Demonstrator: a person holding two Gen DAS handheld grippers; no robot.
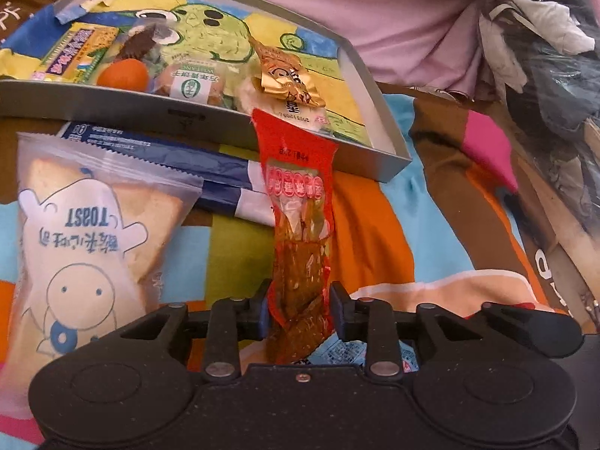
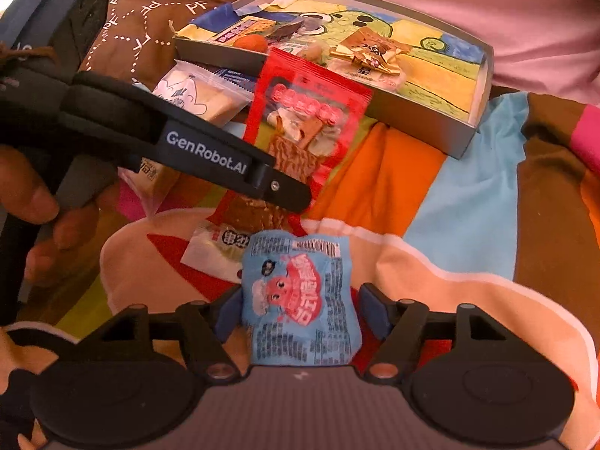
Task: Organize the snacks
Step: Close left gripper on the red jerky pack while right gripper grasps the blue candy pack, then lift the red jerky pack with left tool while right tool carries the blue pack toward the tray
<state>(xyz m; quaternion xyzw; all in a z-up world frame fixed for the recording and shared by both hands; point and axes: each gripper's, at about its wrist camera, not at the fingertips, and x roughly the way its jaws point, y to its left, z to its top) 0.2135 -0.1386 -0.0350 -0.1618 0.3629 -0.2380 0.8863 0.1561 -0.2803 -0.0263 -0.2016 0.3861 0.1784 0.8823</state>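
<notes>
My left tool is clamped on the near end of the red pack. The pack's long axis points straight ahead to the box, and its far end already reaches over the near wall, so the left side is nearer. My right tool stands apart around the blue pack, not pressing it. On the bed I count one toast bag, one blue bar and one white packet. In the box I see about six snacks.
</notes>
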